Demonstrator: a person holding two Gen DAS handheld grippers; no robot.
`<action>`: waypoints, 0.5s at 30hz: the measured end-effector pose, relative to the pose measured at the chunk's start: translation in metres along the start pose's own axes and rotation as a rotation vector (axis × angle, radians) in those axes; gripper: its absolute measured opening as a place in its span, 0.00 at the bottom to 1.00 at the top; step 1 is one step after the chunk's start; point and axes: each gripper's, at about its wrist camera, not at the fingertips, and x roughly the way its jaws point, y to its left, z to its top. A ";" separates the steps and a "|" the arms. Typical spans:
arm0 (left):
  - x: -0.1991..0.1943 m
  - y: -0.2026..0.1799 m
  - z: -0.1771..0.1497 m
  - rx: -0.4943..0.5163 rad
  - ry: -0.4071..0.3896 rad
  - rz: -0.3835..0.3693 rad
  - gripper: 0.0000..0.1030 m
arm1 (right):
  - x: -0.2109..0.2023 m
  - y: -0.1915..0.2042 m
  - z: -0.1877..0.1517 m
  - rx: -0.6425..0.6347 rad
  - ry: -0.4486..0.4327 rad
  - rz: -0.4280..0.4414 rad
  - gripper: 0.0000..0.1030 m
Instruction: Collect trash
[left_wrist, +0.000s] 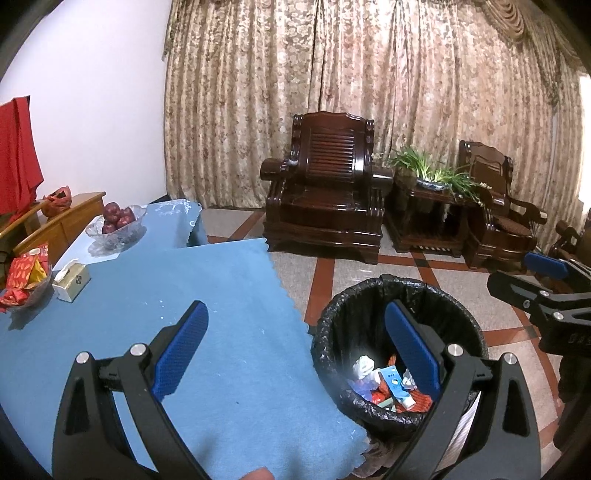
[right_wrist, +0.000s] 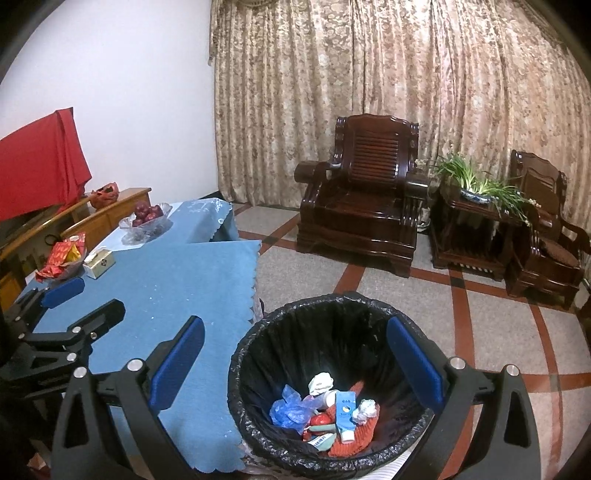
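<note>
Black-lined trash bin (right_wrist: 332, 373), seemingly under open right hand-held gripper (right_wrist: 295, 363)

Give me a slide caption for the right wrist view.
Open right hand-held gripper above a black-lined trash bin holding collected trash, beside the blue-clothed table.

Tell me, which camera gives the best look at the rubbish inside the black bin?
The right wrist view: the trash bin sits centred and its contents are plainly visible. In the left wrist view, the left gripper's finger covers part of the pile.
</note>
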 end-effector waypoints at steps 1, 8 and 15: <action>-0.001 0.000 0.001 -0.001 -0.002 0.002 0.91 | 0.000 0.001 0.000 -0.002 -0.001 0.000 0.94; -0.001 0.006 0.005 -0.006 -0.005 0.005 0.91 | 0.001 0.009 0.004 -0.009 -0.002 0.005 0.94; -0.001 0.007 0.004 -0.006 -0.006 0.006 0.91 | 0.001 0.009 0.004 -0.011 -0.001 0.005 0.94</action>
